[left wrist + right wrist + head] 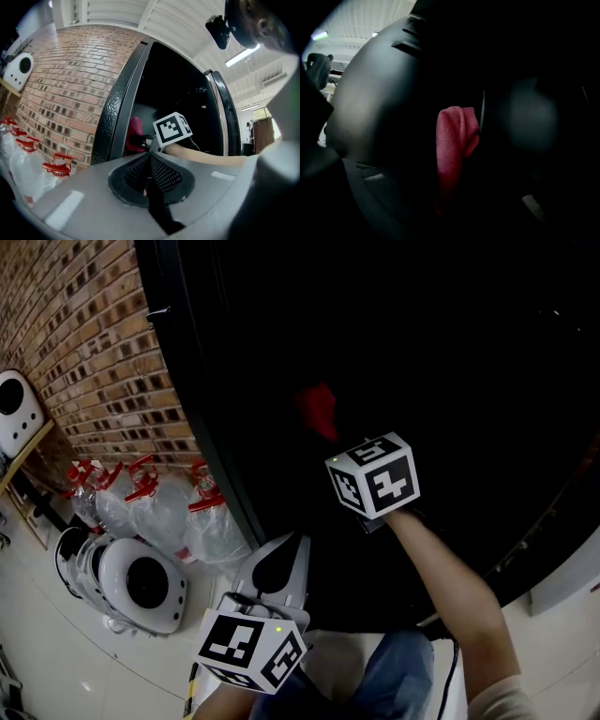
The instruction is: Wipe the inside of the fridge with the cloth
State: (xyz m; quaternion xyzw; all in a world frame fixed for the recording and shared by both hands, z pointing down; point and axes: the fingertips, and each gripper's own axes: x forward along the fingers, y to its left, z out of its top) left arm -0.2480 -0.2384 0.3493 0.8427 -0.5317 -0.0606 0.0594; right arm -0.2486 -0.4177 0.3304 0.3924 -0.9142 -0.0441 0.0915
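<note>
The fridge (431, 352) stands open, its inside dark. A red cloth (317, 412) hangs within it, held by my right gripper (330, 435), which reaches in behind its marker cube. In the right gripper view the cloth (454, 140) sticks out ahead from between the dark jaws. The left gripper view shows the same cloth (134, 131) against the fridge's left inner wall. My left gripper (281, 563) stays outside, low in front of the fridge, with its grey jaws pressed together and nothing between them (149, 161).
A brick wall (103, 343) runs left of the fridge's black frame (211, 437). Large water bottles with red caps (155, 502) and a white round appliance (136, 582) sit on the tiled floor at the left. A white device (17, 409) rests on a shelf.
</note>
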